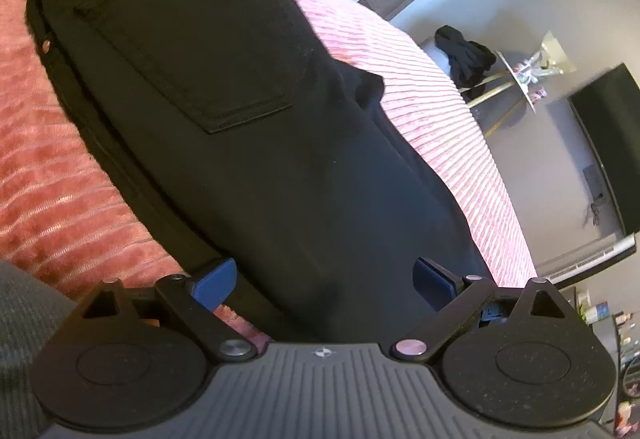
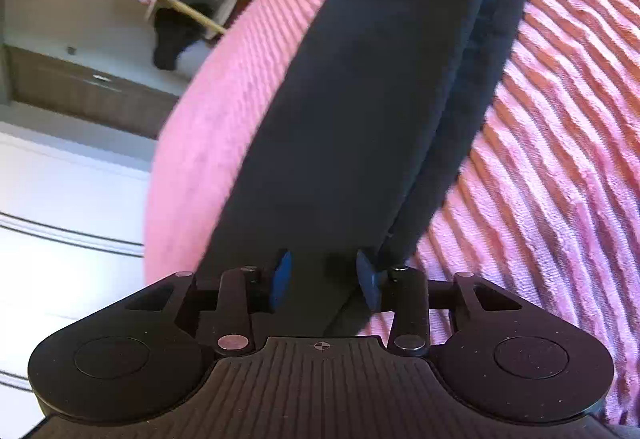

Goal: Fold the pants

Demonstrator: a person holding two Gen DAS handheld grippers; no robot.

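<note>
Black pants [image 1: 224, 111] lie on a pink ribbed bedspread [image 1: 448, 127], folded lengthwise with a back pocket [image 1: 200, 59] facing up and the waistband at the far end. My left gripper [image 1: 324, 281] is open, its blue pads [image 1: 214, 279] wide apart just above the thigh part. In the right wrist view the stacked pant legs [image 2: 380, 79] run away across the bedspread [image 2: 560, 159]. My right gripper [image 2: 324, 279] is partly open, its blue pads [image 2: 280, 279] astride the near end of the legs without clamping it.
The bed's edge drops off to the right in the left wrist view and to the left in the right wrist view. Beyond it stand a round side table [image 1: 524, 79] with clutter, a dark garment [image 1: 464, 55], a television [image 1: 608, 143] and a wooden cabinet [image 2: 88, 95].
</note>
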